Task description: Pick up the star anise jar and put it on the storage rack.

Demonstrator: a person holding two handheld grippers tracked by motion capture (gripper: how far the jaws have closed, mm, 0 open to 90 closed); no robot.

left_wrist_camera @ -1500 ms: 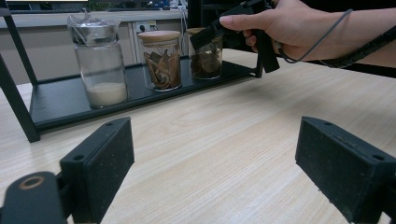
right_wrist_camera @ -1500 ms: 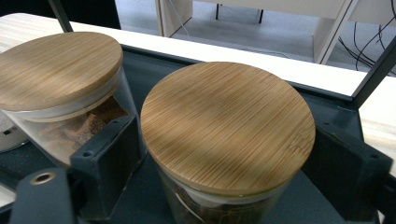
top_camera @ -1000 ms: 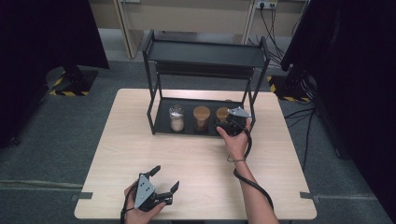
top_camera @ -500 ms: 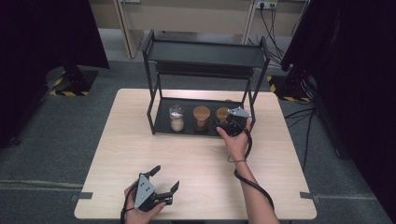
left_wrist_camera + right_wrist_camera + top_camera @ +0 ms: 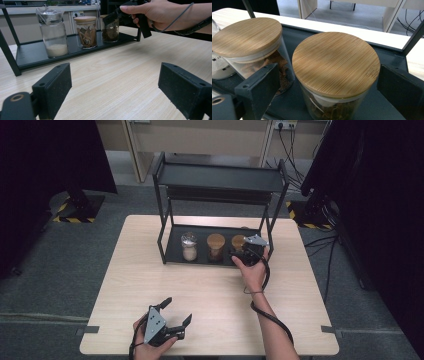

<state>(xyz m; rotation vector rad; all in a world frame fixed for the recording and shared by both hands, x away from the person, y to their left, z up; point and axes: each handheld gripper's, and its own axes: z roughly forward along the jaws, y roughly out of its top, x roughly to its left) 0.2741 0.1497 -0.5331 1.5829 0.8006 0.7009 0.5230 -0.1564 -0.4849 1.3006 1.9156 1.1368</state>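
Three glass jars stand in a row on the bottom shelf of a black metal rack [image 5: 220, 177]. The left jar [image 5: 189, 246] holds white powder under a plastic wrap. The middle jar [image 5: 216, 247] and the right jar [image 5: 238, 243] have bamboo lids and brown contents. My right gripper [image 5: 241, 251] reaches into the rack with the right jar [image 5: 335, 62] between its jaws. Those jaws have just been opening, and the pads stand a little off the glass. My left gripper [image 5: 178, 310] rests low over the table's near edge, open and empty [image 5: 115, 85].
The rack's front posts [image 5: 161, 240] and upper shelf frame the jars. The middle jar [image 5: 247, 37] stands close beside my right gripper's left pad. The right gripper's cable [image 5: 265, 312] trails along the forearm. Bare wooden tabletop [image 5: 210, 290] lies between the two hands.
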